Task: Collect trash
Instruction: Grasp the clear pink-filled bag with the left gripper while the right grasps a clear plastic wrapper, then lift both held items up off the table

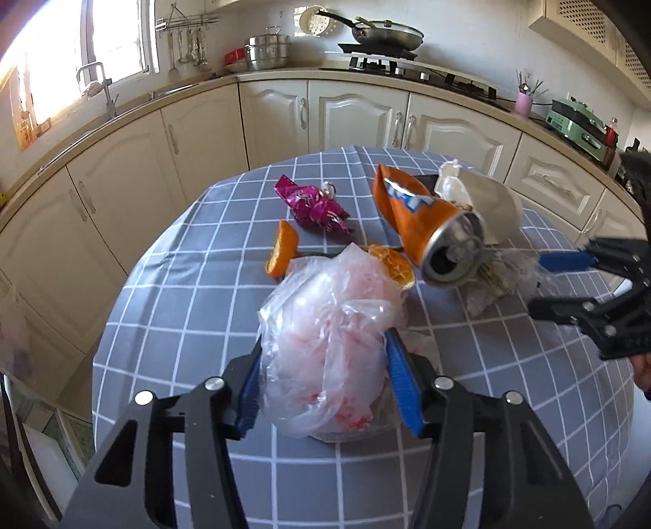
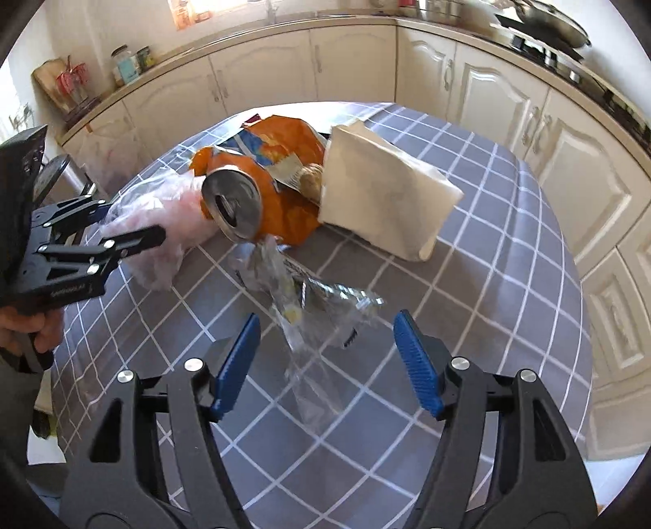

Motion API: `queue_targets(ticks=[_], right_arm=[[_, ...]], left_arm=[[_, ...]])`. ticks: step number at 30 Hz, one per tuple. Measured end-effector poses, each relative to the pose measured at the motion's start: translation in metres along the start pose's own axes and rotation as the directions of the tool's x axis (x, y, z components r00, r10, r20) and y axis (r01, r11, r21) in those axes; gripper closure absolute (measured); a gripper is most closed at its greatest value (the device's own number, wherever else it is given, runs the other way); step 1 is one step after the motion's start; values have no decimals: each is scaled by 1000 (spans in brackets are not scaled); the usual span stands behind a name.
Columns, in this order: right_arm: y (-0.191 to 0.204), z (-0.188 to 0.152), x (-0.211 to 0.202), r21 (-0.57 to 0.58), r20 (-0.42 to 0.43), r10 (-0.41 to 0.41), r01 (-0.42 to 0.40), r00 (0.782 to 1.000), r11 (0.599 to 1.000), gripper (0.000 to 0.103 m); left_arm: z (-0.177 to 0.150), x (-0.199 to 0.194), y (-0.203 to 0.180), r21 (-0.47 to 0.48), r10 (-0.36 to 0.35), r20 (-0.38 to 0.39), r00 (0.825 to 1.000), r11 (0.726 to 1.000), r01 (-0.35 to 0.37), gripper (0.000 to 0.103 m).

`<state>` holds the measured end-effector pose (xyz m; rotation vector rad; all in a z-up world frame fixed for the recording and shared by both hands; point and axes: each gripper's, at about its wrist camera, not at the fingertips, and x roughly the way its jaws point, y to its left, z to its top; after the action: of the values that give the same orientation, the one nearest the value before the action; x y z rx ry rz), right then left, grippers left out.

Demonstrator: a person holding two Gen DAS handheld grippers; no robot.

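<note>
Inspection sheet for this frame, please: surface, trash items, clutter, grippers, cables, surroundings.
Surface: round table under a grey checked cloth.
Job's things: pink plastic bag, crushed orange soda can, orange chip bag, magenta wrapper, orange peels, clear wrapper, white paper bag.
Clutter: nothing seen beyond the trash.
Grippers: left gripper straddles the pink bag, pads touching it; right gripper open above the clear wrapper.
Cables: nothing seen.
Surroundings: cream cabinets, stove with wok, window.

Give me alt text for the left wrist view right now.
The left gripper has its blue fingers closed around a crumpled pinkish plastic bag on a grey checked tablecloth. Beyond lie orange peel, a crushed orange can and a magenta wrapper.
</note>
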<state>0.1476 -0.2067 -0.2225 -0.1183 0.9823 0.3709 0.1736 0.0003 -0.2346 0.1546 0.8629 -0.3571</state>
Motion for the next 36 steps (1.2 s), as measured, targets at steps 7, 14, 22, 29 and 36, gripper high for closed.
queue_targets(ticks=[7,14,22,29,36], right_arm=[[13,14,28,-42,-41,68,-70,997,997,70],[15,-5,11,19,-9,128,-128,992,992,71],[-12,-23,-23,178,98,184,-199,978,964,71],[-42,-34,-57,277,189,167,-216,968,936,71],[-50,-50,-60,305,190,174,-227,966,925,71]], left_arm=[[-3,5,-1,-78,-38,-13,999,996,37,52],[-20,-11,2,-147,-42,3,999,988,42,58],[-35,-40,7,-228,-44,53,998,972,56,59],[-25,-70,-4,-206,24,101,995,978,-3,60],[-15,-61,-42,25,181,39,983,983,-182,60]])
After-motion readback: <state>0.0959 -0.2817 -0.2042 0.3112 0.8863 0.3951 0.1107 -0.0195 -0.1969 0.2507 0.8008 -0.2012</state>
